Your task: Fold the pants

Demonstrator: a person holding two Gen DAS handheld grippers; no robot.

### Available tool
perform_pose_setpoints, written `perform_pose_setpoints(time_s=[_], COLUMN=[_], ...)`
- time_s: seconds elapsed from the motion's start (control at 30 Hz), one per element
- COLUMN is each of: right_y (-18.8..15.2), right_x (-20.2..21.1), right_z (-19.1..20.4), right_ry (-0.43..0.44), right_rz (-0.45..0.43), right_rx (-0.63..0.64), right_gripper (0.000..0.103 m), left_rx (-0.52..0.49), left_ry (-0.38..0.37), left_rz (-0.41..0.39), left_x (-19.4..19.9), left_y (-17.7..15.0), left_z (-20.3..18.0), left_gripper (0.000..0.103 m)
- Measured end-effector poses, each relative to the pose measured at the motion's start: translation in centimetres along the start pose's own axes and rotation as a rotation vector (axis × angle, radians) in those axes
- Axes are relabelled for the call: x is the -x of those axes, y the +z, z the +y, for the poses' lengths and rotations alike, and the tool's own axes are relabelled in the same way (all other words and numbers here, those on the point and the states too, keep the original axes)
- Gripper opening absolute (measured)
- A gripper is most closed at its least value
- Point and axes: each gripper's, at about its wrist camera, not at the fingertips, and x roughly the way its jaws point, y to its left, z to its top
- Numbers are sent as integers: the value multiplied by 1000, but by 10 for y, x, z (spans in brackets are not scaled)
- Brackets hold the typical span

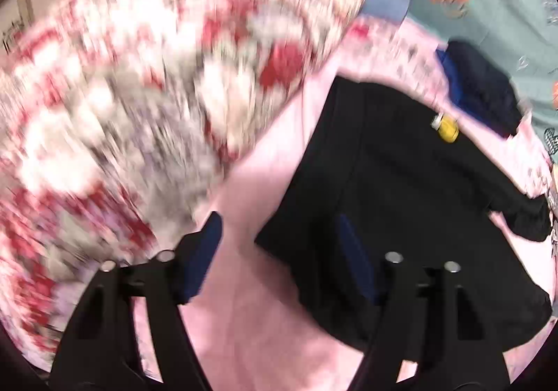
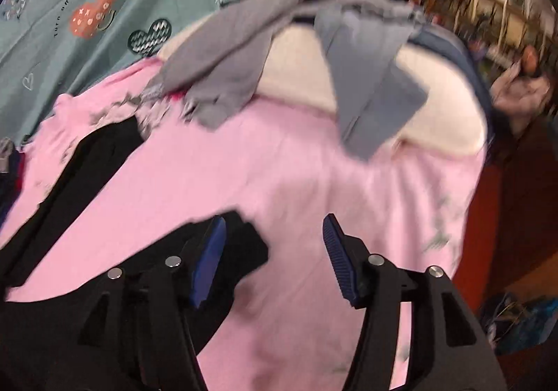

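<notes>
The black pants (image 1: 411,188) lie spread on a pink blanket (image 1: 251,286). My left gripper (image 1: 279,227) is open and empty, just above the pants' left edge, with its right finger over the black cloth. In the right wrist view the pants (image 2: 87,160) lie at the left and under my left finger. My right gripper (image 2: 273,227) is open and empty above the pink blanket (image 2: 314,181), beside a corner of the pants.
A red and white patterned cushion (image 1: 157,77) lies left of the pants. A small yellow object (image 1: 448,129) and a dark blue garment (image 1: 484,91) lie at the pants' far side. Grey clothes (image 2: 244,59) lie on a white pillow (image 2: 436,105). A teal sheet (image 2: 104,7) hangs behind.
</notes>
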Motion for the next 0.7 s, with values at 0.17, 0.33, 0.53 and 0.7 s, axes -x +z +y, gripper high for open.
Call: perform_pose_setpoints(time_s=[0.17,0.33,0.53,0.7], right_y=[7,6,34,31], right_x=[-61,-89,-89,-95], right_z=[21,42,46,57], right_ry=[118,256,159,63], right_rz=[207,292,108,131], right_rx=[143,245,178,244], right_gripper=[76,18,28,59], left_rx=[-48,-202,-294,-248], left_ry=[-164,-244,-18,-75], left_rz=[-17,77,71,107], left_x=[8,-25,-71,-66], left_y=[7,-5,-7,-6], left_z=[-38,-101,-118,-98], left_gripper=[82,82,81,81])
